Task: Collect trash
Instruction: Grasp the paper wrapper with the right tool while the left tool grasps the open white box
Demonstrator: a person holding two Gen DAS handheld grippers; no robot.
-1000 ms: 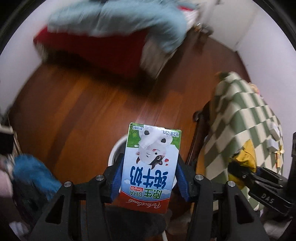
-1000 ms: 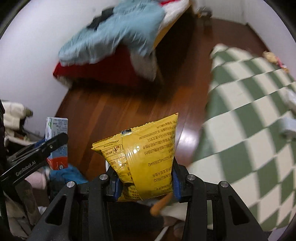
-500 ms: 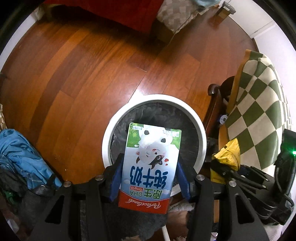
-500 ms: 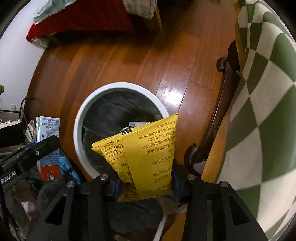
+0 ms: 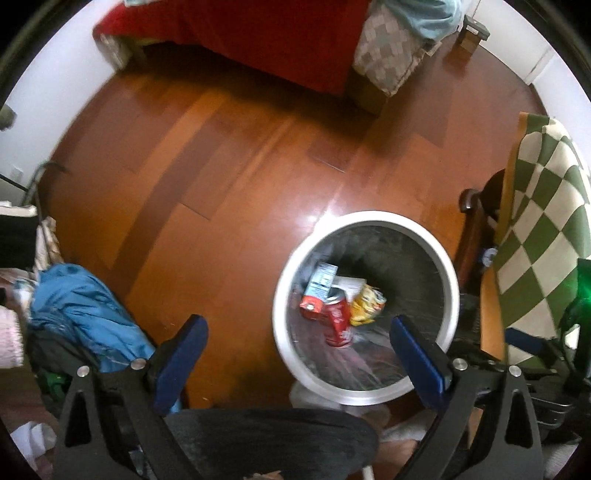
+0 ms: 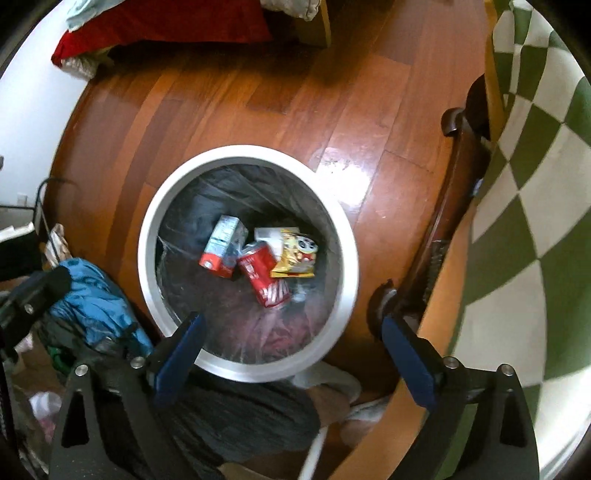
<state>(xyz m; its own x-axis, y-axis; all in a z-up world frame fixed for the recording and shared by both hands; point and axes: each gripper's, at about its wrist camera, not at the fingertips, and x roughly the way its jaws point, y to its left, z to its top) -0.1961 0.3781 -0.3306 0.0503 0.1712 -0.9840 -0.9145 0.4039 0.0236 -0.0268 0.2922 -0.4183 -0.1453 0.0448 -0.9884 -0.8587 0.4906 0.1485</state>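
A round white-rimmed trash bin (image 5: 448,284) (image 6: 147,258) with a dark liner stands on the wood floor. Inside it lie a milk carton (image 5: 319,286) (image 6: 223,245), a red soda can (image 5: 338,321) (image 6: 262,277) and a yellow snack bag (image 5: 367,304) (image 6: 297,253). My left gripper (image 5: 299,363) is open and empty, above the bin's near left side. My right gripper (image 6: 291,363) is open and empty, above the bin's near edge.
A table with a green-and-white checkered cloth (image 5: 543,221) (image 6: 535,184) and a dark wooden chair (image 6: 454,192) stand right of the bin. A blue garment pile (image 5: 85,306) (image 6: 96,299) lies left. A bed with red cover (image 5: 266,33) is at the far side.
Both grippers opened over the bin. The milk carton left my left gripper and the yellow snack bag left my right gripper; both now lie inside the bin.
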